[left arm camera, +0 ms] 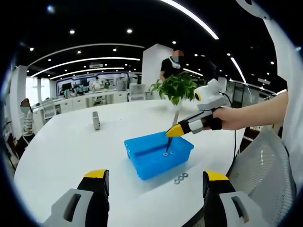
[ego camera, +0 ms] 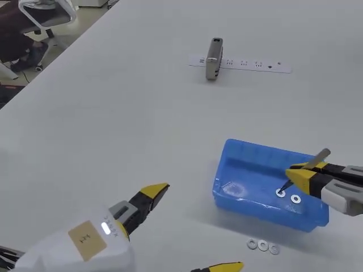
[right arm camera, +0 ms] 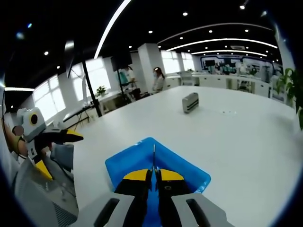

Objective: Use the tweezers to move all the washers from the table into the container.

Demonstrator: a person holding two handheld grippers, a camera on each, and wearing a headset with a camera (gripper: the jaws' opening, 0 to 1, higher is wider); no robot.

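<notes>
A: Well, head view first. Where are the washers?
B: Two washers (ego camera: 295, 199) lie inside the blue container (ego camera: 255, 207), near right. Three loose washers (ego camera: 262, 245) sit in a row on the white worktop (ego camera: 113, 113), just on its near side. They are small, flat, shiny silver rings.
A: And the tools?
B: The right tool (ego camera: 295, 173) is clamped on the tweezers (ego camera: 322, 154), whose tips are at one ring; whether it's gripped, I cannot tell. The left tool (ego camera: 193, 226) gapes wide and is empty.
A: Left gripper view?
B: The left tool (left arm camera: 156, 176) is spread wide, with the loose washers (left arm camera: 180, 178) just beside the container (left arm camera: 147, 165).
A: Right gripper view?
B: The right tool (right arm camera: 154, 177) is pinched narrow on the tweezers (right arm camera: 154, 153), over the container (right arm camera: 118, 165).
A: Handling?
B: Likely light, hard and slippery. I'd pinch one across its band, with one tip through the hole.
</notes>
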